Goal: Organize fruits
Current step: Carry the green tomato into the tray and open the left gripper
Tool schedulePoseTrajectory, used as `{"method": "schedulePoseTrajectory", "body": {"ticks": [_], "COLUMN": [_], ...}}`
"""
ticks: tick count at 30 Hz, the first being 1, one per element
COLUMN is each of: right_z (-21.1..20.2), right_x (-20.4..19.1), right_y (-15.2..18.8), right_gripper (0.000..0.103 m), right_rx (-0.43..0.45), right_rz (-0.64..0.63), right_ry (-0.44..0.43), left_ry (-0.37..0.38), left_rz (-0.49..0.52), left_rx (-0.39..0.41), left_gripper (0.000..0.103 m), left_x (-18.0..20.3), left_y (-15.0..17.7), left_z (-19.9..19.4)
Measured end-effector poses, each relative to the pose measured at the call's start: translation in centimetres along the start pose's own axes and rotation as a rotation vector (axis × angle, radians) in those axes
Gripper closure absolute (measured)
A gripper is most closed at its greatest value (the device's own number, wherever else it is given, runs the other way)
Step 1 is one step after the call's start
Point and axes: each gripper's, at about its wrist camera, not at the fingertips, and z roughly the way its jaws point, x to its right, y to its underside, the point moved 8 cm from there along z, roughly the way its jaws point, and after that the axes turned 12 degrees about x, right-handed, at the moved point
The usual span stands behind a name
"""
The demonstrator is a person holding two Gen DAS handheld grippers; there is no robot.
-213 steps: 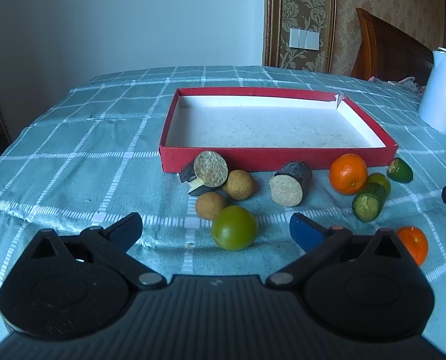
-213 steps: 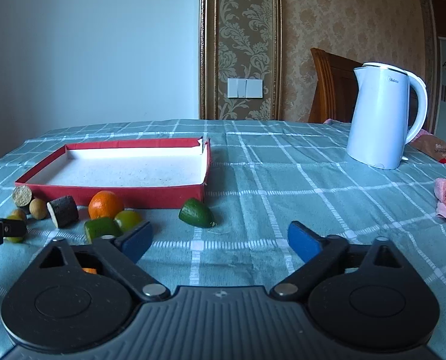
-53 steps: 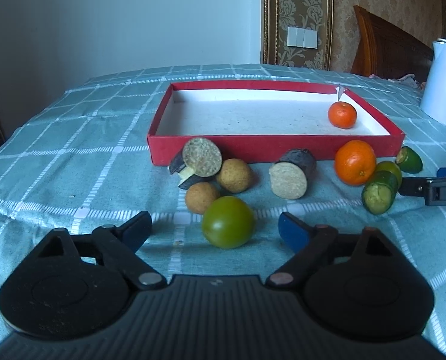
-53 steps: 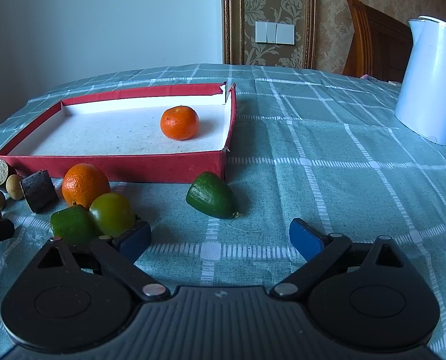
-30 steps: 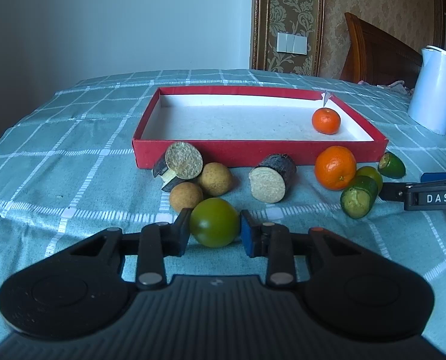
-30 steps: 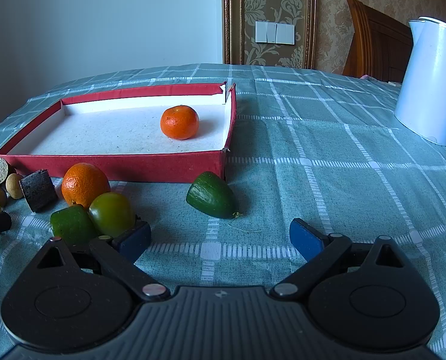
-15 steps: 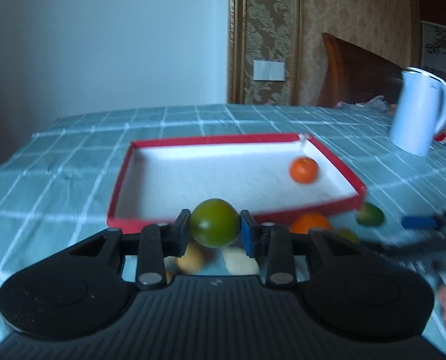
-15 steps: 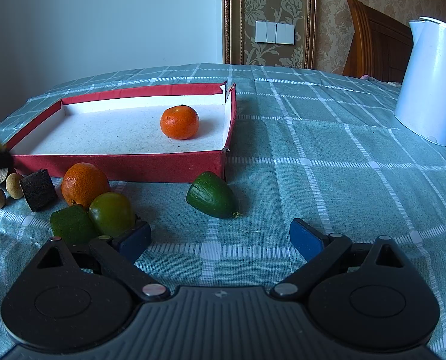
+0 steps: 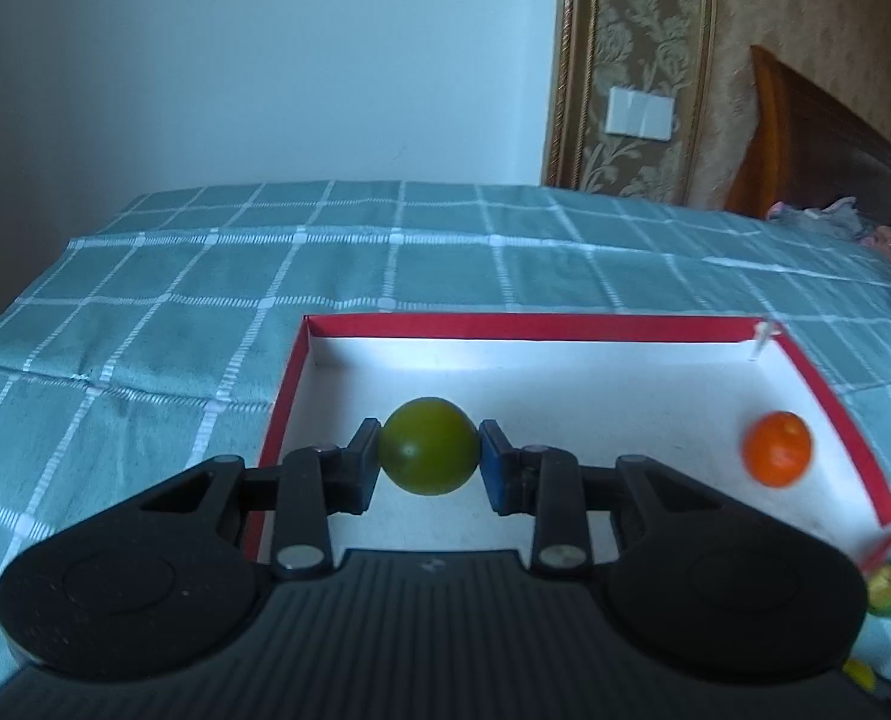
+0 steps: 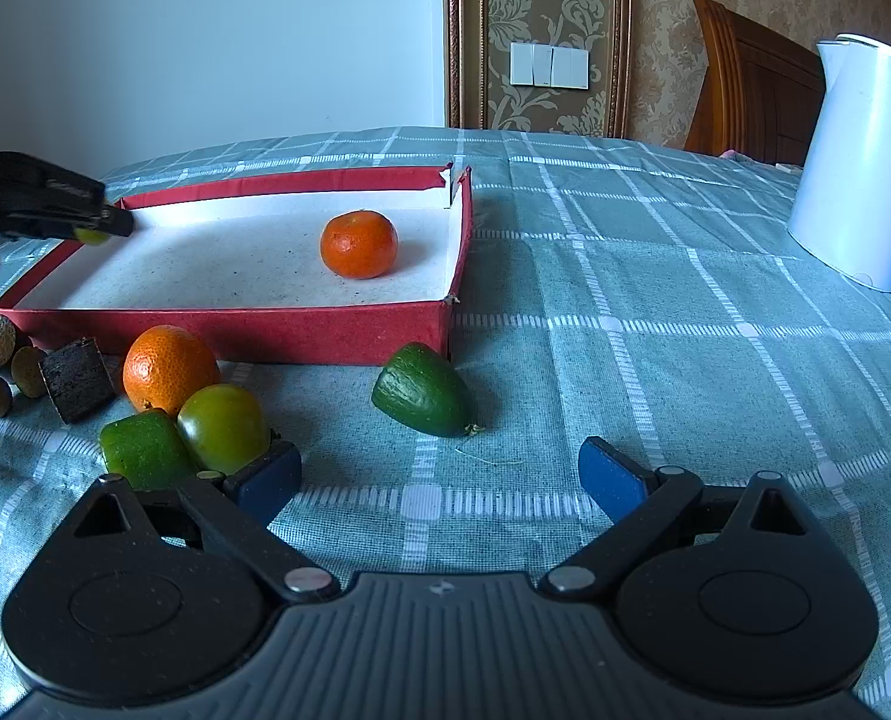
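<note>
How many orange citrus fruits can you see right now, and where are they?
2. A small orange sits inside the red box, toward its right end. A larger orange rests on the tablecloth just in front of the box. Others may be hidden.

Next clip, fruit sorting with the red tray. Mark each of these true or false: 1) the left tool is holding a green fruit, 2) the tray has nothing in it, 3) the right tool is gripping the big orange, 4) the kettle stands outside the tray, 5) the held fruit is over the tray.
1) True: the left tool is shut on the green fruit.
2) False: a small orange lies in the red tray.
3) False: the right tool is open and holds nothing; the big orange rests on the tablecloth.
4) True: the white kettle stands on the cloth, apart from the tray.
5) True: it hangs above the tray's white floor.
</note>
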Motion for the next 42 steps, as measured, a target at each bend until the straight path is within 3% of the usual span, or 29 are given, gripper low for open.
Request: {"method": "schedulePoseTrajectory", "body": {"ticks": [11,14,17,20,22,26,35,42], "right_z": [0.0,0.0,0.0,0.0,0.0,0.0,0.0,0.0], "right_x": [0.0,0.0,0.0,0.0,0.0,0.0,0.0,0.0], "right_y": [0.0,0.0,0.0,0.0,0.0,0.0,0.0,0.0], "right_gripper": [0.004,0.004,0.004,0.004,0.004,0.004,0.004,0.004], "right_rx": [0.0,0.0,0.0,0.0,0.0,0.0,0.0,0.001], "right_rz": [0.0,0.0,0.0,0.0,0.0,0.0,0.0,0.0], "right_ry": [0.0,0.0,0.0,0.0,0.0,0.0,0.0,0.0], "left_ry": [-0.016,-0.023,-0.026,-0.026,-0.027,-0.014,0.03,0.033], "left_rz": [-0.006,-0.007,0.014,0.011,0.008,0.013,0.026,0.061], "left_rx": [-0.113,-0.111,-0.113,-0.075,-0.036,0.005,0.186,0.167], "left_gripper": [0.072,0.069,0.06,0.04,0.029,0.027,0.008,0.005], "left_x": [-0.6,-0.8,-0.8,-1.0,-1.0,-0.7,-0.8,-1.9], "left_y": [1.2,1.1,1.2,0.9,0.7,0.7,2.1,6.4], "left_z": [3.1,3.2,3.1,2.5,1.8,-0.4,-10.1,-13.7]}}
